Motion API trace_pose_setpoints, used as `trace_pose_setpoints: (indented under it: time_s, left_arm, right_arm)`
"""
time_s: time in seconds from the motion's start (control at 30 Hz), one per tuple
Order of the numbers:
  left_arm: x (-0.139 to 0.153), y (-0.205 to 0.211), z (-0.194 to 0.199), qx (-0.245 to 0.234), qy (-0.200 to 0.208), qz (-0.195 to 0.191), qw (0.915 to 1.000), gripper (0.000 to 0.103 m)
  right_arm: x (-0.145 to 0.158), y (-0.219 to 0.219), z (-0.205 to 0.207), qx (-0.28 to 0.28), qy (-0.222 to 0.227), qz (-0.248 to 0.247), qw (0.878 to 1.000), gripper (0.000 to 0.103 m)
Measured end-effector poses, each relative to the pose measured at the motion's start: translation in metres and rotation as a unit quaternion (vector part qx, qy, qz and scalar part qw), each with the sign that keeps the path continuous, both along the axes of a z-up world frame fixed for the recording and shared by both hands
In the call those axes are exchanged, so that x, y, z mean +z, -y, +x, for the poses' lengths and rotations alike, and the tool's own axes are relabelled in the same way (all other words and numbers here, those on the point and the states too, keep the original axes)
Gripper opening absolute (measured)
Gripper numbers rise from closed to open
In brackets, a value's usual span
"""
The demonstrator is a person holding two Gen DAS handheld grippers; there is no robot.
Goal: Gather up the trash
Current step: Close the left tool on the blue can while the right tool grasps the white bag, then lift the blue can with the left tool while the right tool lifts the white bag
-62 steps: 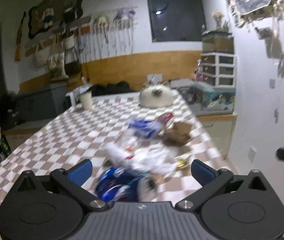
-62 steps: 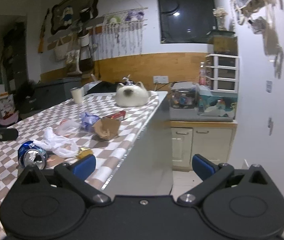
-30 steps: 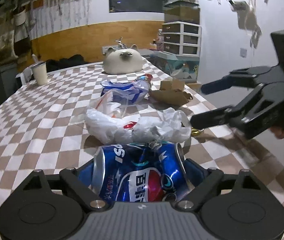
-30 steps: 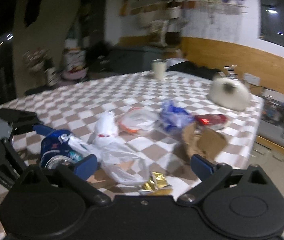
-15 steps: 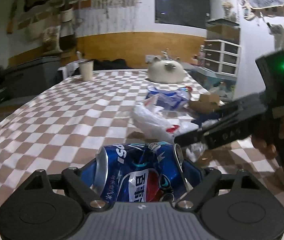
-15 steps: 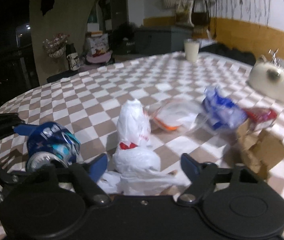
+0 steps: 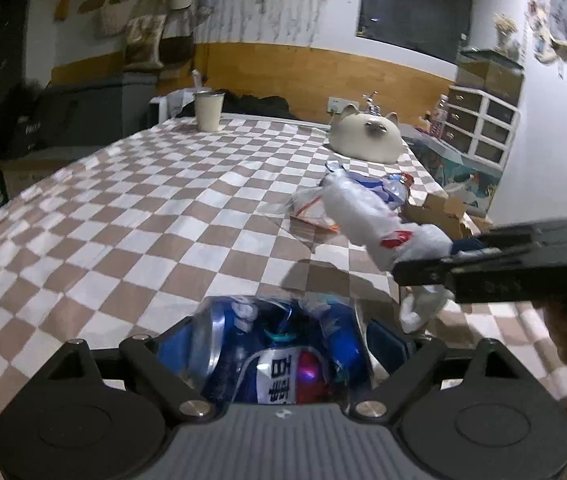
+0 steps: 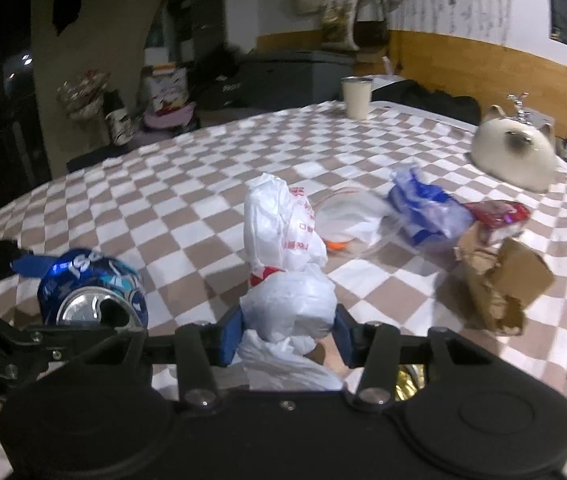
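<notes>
Gripping two trash items at once, none binned yet. Crushed blue soda can (image 7: 279, 344) clamped sideways between left gripper (image 7: 283, 340) jaws, spread wide round can body, low over the desk (image 7: 131, 216); whether can bottom touches the cloth cannot be told. White plastic bag (image 8: 283, 240) bunched between right gripper (image 8: 288, 330) jaws, narrow and closing, blue pads pressing the bag's lower lobe; upper part standing up above, tail trailing under the gripper. Left on the checkered desk beyond: clear bag with orange strip (image 8: 347, 220), blue-and-clear wrapper (image 8: 423, 208), red packet (image 8: 499, 212), torn brown cardboard (image 8: 499, 280) near the right edge, gold foil scrap (image 8: 409, 380) just under right gripper. No bin or trash bag in view. Judged early: two pieces in hand, about five remaining, drop-off undone. Cup (image 7: 208, 111) and cat-shaped ornament (image 7: 365, 136) at far end probably not trash.
</notes>
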State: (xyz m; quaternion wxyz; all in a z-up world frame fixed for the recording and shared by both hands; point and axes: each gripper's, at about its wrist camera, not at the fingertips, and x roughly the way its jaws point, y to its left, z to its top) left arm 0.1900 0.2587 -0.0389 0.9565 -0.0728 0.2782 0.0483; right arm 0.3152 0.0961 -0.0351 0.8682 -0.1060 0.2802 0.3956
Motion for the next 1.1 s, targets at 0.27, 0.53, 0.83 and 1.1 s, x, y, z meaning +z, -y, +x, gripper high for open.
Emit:
trace_pose_setpoints:
  time_s: [0.27,0.53,0.83,1.1]
  left_arm:
    - [0.002,0.005,0.009,0.037,-0.018,-0.014,0.9991,0.092]
    - [0.003,0.023,0.012,0.058,-0.019,0.048,0.9970,0.085]
    - [0.008,0.036,0.000,0.054,-0.009,0.068,0.9962,0.078]
    - [0.023,0.048,-0.018,0.051,0.022,0.066,0.9963,0.077]
  right_arm:
    - [0.003,0.016,-0.017,-0.014,0.007,0.002,1.000,0.049]
    - [0.000,0.022,-0.033,-0.028,0.007,-0.008,1.000,0.049]
    - [-0.001,0.036,-0.046,-0.040,0.002,0.000,0.999,0.048]
    - [0.008,0.051,-0.062,-0.050,0.011,0.013,0.999,0.048]
